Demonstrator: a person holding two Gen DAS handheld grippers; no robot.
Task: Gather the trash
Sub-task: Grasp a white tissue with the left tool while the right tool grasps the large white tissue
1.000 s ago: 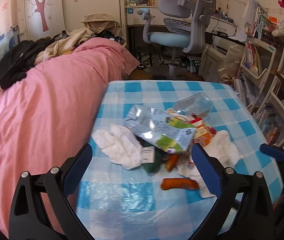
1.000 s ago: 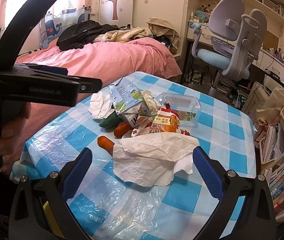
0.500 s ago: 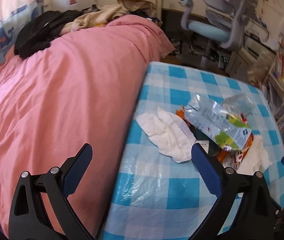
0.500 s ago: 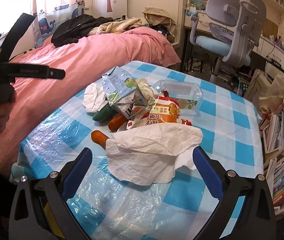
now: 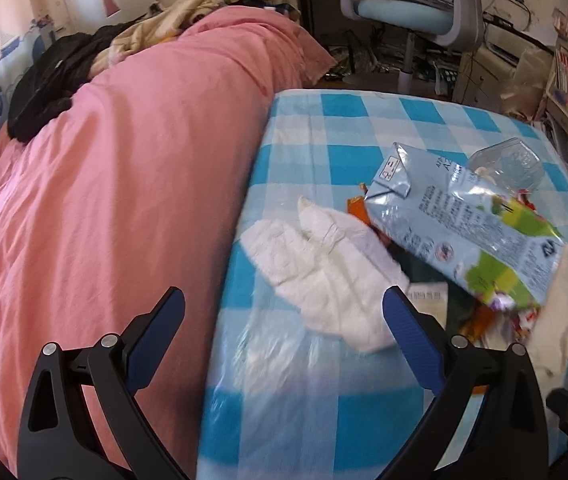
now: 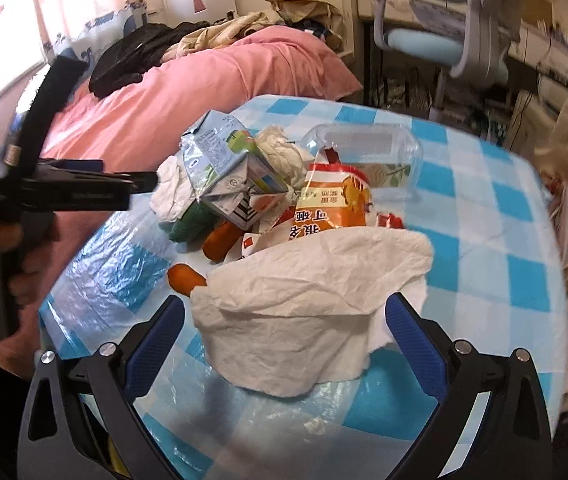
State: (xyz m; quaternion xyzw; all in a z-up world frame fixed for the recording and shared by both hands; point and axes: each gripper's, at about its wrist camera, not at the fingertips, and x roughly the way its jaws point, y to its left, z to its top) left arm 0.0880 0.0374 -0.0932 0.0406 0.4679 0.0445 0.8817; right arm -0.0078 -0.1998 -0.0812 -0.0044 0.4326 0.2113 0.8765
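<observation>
- Left tongs [image 5: 284, 328] are gaping wide, holding nothing, over the worktop [image 5: 324, 120] edge.
- Right tongs [image 6: 284, 328] are gaping wide, empty, around one white tissue [image 6: 308, 312].
- One carton [image 6: 224, 168] and two carrots [image 6: 186, 278] are lying mid-worktop.
</observation>
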